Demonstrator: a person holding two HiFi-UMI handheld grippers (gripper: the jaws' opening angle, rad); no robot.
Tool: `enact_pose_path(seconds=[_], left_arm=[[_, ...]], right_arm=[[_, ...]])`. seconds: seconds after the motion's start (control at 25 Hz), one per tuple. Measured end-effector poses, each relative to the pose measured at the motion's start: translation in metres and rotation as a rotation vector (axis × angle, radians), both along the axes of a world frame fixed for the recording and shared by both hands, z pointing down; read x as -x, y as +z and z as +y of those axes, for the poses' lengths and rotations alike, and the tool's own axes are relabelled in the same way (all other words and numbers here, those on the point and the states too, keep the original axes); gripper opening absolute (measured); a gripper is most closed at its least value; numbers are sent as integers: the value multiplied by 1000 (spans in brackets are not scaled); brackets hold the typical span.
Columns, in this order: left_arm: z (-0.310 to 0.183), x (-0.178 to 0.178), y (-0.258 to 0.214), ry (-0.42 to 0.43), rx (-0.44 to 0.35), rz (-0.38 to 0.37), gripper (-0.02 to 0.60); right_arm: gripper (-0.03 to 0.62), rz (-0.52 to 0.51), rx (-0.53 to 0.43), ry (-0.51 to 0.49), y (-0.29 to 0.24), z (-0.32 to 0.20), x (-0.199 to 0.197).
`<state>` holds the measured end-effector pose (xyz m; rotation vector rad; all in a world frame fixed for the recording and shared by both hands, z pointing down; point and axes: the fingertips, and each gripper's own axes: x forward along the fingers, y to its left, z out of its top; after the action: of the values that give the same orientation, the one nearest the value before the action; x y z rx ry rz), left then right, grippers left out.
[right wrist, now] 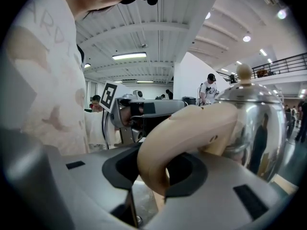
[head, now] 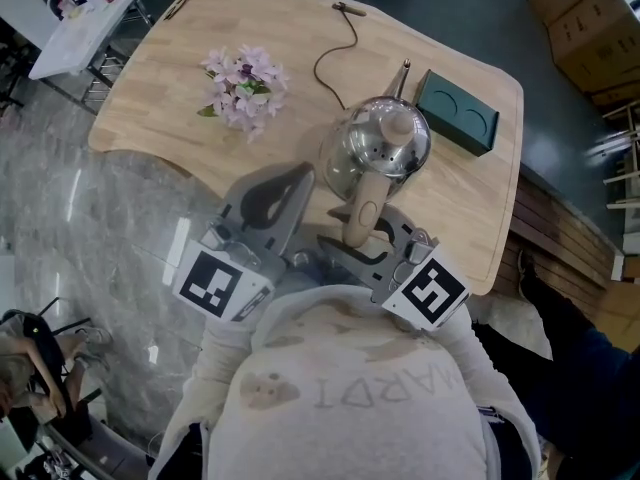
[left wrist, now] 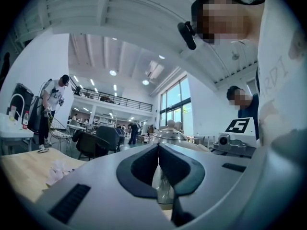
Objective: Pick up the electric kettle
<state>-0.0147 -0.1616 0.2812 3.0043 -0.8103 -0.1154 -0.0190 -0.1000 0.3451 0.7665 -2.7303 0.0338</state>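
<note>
The electric kettle [head: 380,143] has a shiny steel body, a knobbed lid and a beige curved handle [head: 362,213]. It is over the near right part of the wooden table [head: 170,118]. My right gripper [head: 362,240] is shut on the handle, which fills its jaws in the right gripper view [right wrist: 182,133], with the kettle body [right wrist: 254,123] just beyond. My left gripper [head: 298,176] is shut with nothing in it, its tips close to the kettle's left side. The kettle [left wrist: 168,135] shows behind its closed jaws. The kettle's underside is hidden.
A bunch of pale pink flowers [head: 243,85] lies at the table's middle left. A dark green box [head: 457,114] sits right of the kettle, and a thin cord [head: 335,58] curls behind it. Cardboard boxes [head: 590,18] stand at the far right.
</note>
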Motion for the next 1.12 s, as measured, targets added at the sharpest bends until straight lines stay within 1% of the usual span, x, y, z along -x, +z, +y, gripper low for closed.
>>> enact_pose_path(seconds=[0.28, 0.56, 0.96, 1.12], left_arm=[[16, -17, -4, 38, -17, -18, 14], [24, -22, -7, 49, -22, -17, 14], [29, -31, -5, 63, -36, -27, 14], [30, -32, 0, 73, -28, -40, 14]], right_arm=[[126, -16, 12, 26, -6, 19, -11], [126, -31, -10, 40, -14, 27, -16], [126, -26, -41, 60, -22, 27, -28], [126, -35, -47, 77, -23, 26, -29]])
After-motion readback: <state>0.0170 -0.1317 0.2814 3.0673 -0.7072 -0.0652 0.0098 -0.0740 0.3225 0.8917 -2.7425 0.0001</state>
